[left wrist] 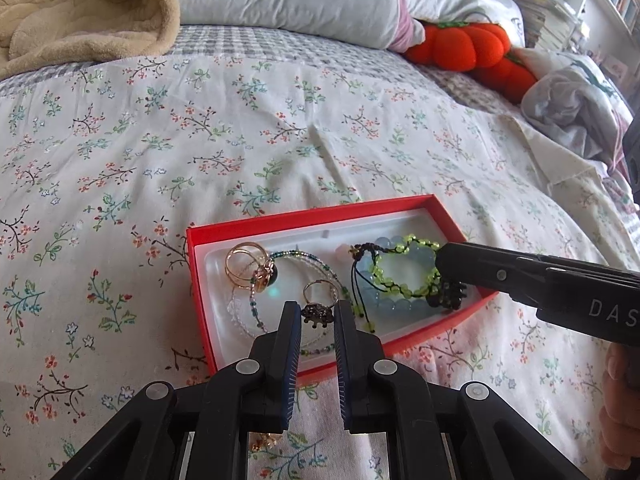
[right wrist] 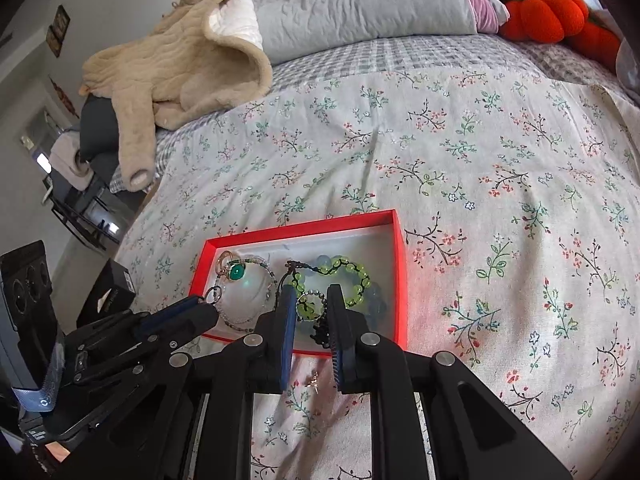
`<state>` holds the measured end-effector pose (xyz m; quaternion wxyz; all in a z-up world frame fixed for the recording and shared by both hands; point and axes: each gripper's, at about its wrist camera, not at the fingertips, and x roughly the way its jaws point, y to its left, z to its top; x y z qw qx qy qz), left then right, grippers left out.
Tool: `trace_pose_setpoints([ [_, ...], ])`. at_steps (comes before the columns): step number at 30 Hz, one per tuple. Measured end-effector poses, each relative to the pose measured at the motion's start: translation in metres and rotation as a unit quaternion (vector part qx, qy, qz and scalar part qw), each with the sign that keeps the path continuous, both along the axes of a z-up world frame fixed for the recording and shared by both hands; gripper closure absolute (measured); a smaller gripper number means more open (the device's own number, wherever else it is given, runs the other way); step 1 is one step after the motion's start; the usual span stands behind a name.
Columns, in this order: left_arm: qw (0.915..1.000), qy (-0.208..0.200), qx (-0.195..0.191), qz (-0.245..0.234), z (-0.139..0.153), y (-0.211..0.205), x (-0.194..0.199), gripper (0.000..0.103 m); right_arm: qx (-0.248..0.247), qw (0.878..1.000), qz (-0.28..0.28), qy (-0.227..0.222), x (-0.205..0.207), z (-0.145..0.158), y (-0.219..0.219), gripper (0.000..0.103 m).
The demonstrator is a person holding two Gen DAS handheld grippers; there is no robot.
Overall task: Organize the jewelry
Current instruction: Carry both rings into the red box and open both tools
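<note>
Left tongs (left wrist: pixel 317 312) sit nearly together, empty, over the near edge of the red cardboard box (left wrist: pixel 280 216) on the floral bedsheet (left wrist: pixel 240 128), jewelry gathered inside so nothing rolls off.

Right tongs (right wrist: pixel 308 300) look narrowed and empty too, I think, above the green beaded bracelet (right wrist: pixel 352 276).

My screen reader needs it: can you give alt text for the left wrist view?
A red box on a floral bedspread holds rings, beaded strands and a green bead bracelet. The left gripper frames a dark ring; the right gripper reaches in from the right.
</note>
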<state>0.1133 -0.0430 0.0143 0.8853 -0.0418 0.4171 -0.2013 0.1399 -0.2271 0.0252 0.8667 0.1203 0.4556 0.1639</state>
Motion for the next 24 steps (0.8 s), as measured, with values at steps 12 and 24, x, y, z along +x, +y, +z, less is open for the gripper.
trace_pose_setpoints([
  [12, 1.0000, 0.002, 0.000, 0.000, 0.003, -0.002, 0.002, 0.072, 0.018, 1.000, 0.003, 0.008, 0.007, 0.001, 0.000, 0.074],
  [24, 0.9995, -0.002, 0.019, 0.024, 0.010, 0.013, -0.018, 0.050, 0.004, 1.000, 0.011, -0.002, -0.012, 0.016, -0.006, 0.070],
])
